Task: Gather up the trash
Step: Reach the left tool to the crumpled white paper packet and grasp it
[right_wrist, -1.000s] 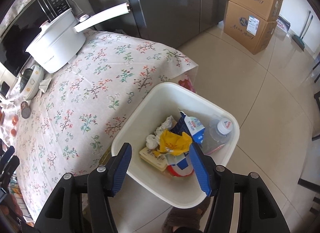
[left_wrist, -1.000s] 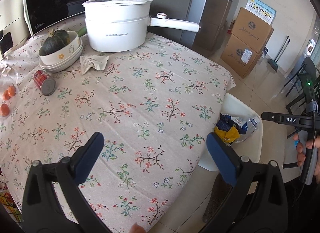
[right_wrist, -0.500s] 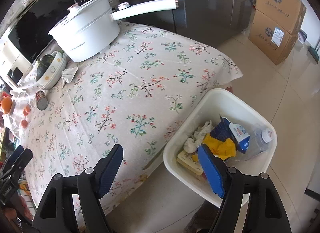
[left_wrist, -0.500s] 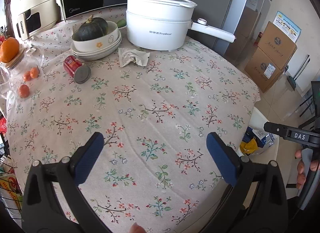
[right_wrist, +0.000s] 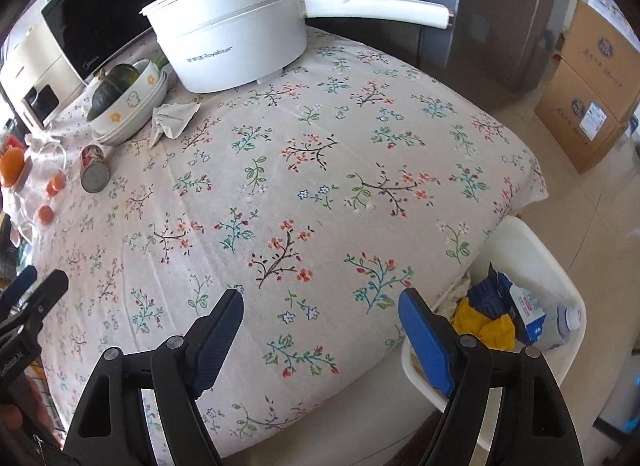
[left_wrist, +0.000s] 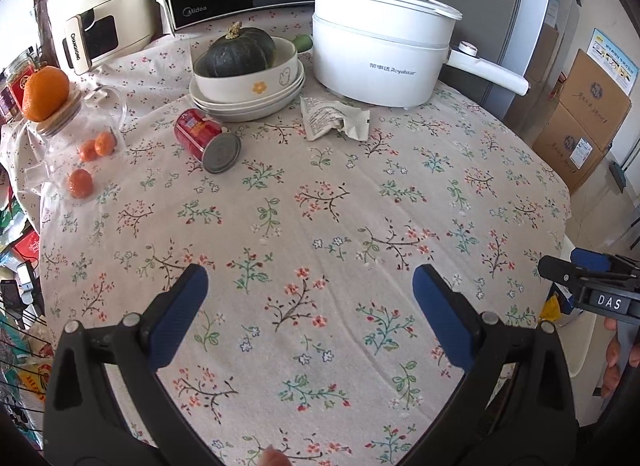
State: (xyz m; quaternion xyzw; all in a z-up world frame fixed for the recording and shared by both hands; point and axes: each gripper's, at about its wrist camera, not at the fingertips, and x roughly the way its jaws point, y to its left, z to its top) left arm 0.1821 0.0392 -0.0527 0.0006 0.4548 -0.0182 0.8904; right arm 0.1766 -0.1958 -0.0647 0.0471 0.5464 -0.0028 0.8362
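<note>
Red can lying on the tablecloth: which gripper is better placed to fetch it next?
Probably the left gripper: the red can lies on its side of the table, while the right gripper sits beside the bin. Both are open and empty.

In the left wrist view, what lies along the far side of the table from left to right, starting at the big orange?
Big orange → red can → pumpkin in a bowl → crumpled wrapper → white pot.

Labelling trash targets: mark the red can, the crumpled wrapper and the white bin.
red can [left_wrist: 198,133], left wrist view, on its red side wall.
crumpled wrapper [left_wrist: 326,117], left wrist view, on its printed middle.
white bin [right_wrist: 532,262], right wrist view, on its bare inner wall.
</note>
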